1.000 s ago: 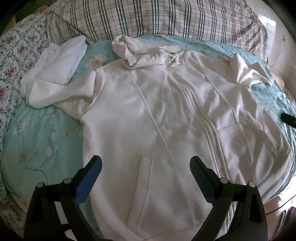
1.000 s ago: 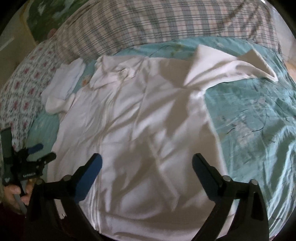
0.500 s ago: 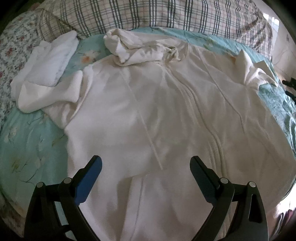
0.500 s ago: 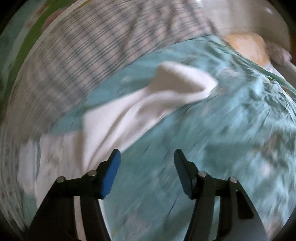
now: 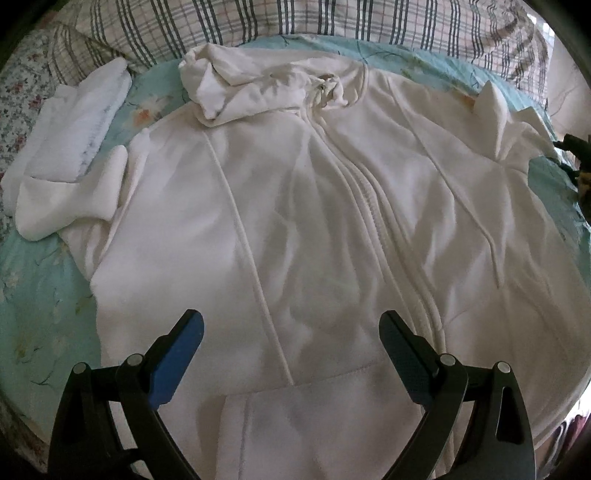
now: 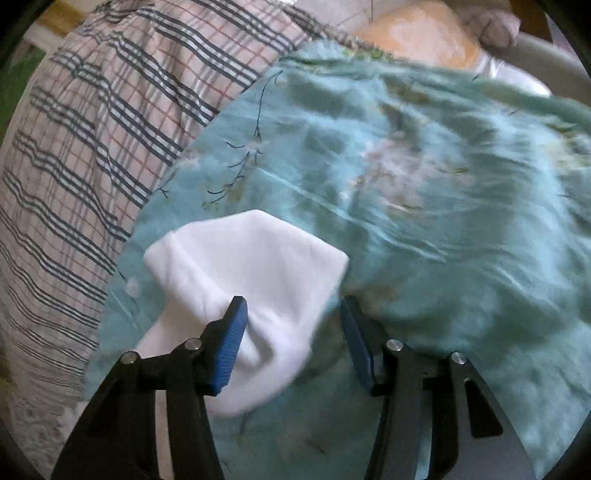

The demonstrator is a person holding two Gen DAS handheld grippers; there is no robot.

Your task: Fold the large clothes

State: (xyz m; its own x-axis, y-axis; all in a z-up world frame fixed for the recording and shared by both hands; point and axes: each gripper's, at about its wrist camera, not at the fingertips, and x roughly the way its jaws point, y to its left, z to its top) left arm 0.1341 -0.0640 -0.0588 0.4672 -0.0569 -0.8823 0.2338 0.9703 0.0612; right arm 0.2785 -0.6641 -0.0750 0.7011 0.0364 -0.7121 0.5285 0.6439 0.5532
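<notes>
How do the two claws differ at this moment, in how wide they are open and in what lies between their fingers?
The left claw is opened wide above the white hoodie; the right claw is opened less. Only flat cloth shows between the left claw's fingers, whereas the hoodie's sleeve cuff sits between the right claw's fingers, not yet pinched. Both have blue pads and hold nothing.

The hoodie (image 5: 295, 221) lies spread front-up on the bed (image 5: 40, 295), hood at twelve o'clock toward the pillow (image 5: 258, 18), one sleeve folded at nine o'clock, the other sleeve's cuff (image 6: 255, 273) between the right tongs (image 6: 291, 321).
</notes>
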